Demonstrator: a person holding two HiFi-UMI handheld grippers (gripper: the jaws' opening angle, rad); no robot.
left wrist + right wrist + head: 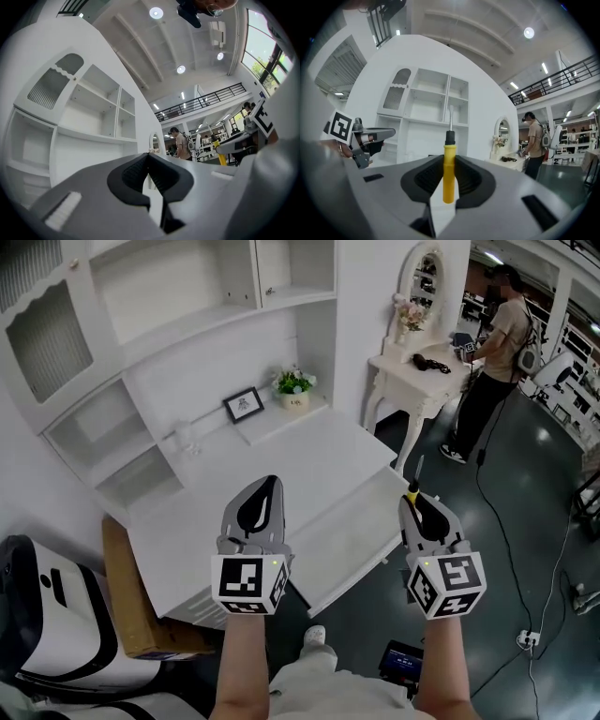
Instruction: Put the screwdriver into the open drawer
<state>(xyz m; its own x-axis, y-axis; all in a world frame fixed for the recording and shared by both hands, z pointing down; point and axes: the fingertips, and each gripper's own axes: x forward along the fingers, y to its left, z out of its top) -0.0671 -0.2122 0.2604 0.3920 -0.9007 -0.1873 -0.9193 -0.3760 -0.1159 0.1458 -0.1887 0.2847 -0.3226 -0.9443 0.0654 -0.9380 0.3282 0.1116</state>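
The screwdriver (448, 171) has a yellow handle and a thin metal shaft, and it points forward out of my right gripper (448, 158), which is shut on the handle. In the head view the right gripper (413, 502) holds the screwdriver (412, 489) above the right end of the open white drawer (352, 532), which is pulled out from the white desk (281, 470). My left gripper (270, 486) hovers over the desk's front, left of the drawer. Its jaws are shut and empty (148, 155).
On the desk's back shelf stand a framed picture (244, 404), a flower pot (294, 385) and a clear glass (187, 439). A cardboard box (131, 596) and a white machine (47, 615) are at the left. A person (492, 362) stands by a dressing table (417, 367).
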